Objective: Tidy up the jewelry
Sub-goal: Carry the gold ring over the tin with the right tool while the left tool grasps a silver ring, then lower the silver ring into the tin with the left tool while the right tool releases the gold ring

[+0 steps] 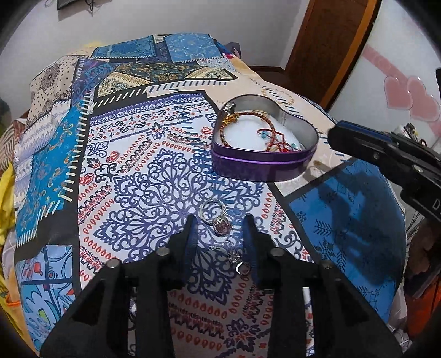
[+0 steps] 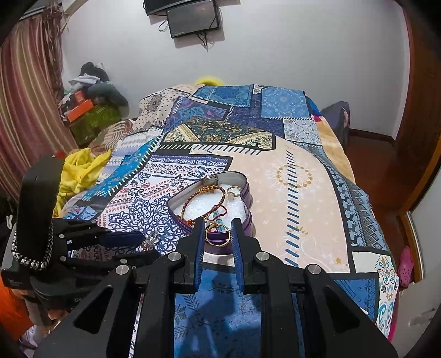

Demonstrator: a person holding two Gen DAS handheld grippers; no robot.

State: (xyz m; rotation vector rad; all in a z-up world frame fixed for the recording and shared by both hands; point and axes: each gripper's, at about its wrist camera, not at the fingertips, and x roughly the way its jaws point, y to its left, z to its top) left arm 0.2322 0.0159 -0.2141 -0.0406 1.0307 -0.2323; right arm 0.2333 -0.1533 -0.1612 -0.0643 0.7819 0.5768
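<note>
Right claw (image 2: 217, 232) grips a gold ring (image 2: 217, 236); left claw (image 1: 220, 228) gapes, tips straddling a half-hidden ring (image 1: 217, 217).

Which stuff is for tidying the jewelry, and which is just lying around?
For the job: heart tin, red bracelet, silver ring, gold ring.
Just lying about: yellow cloth, orange box, wall screen.

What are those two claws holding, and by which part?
The right gripper pinches a gold ring across its band. The left gripper holds nothing, open by a silver ring.
</note>
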